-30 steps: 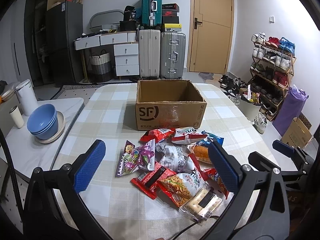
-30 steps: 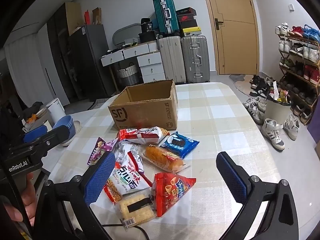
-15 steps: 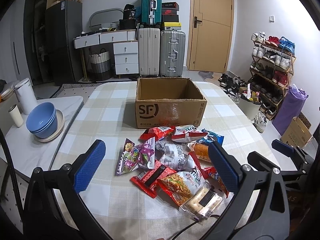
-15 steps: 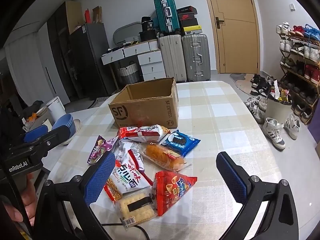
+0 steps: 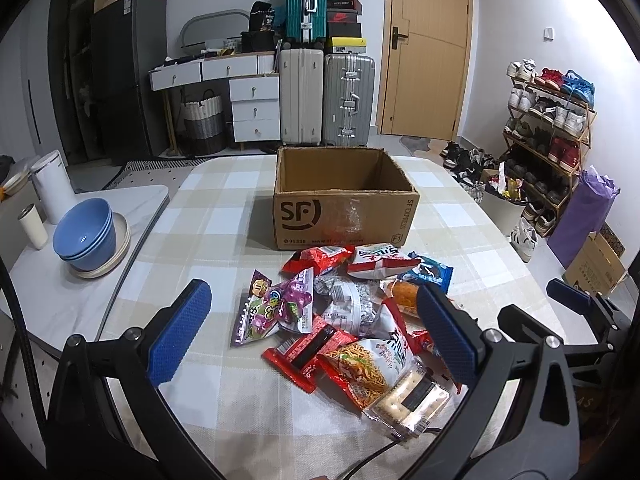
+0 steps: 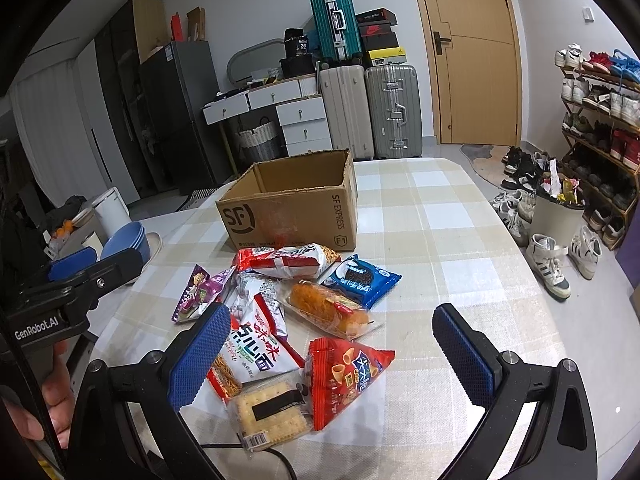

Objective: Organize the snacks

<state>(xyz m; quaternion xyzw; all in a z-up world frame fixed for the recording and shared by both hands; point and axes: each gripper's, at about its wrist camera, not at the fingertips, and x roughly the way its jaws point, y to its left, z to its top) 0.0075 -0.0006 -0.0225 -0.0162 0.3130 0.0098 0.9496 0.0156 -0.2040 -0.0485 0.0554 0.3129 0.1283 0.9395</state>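
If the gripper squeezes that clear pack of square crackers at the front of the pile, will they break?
Probably, if squeezed hard. The cracker pack shows thin flat crackers through clear wrap, so they look brittle. The glossy film may be slippery. It looks light and lies flat on the table, so it should not roll.

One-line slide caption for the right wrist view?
Open right gripper hovers over a snack pile beside an open cardboard box on a checked table.
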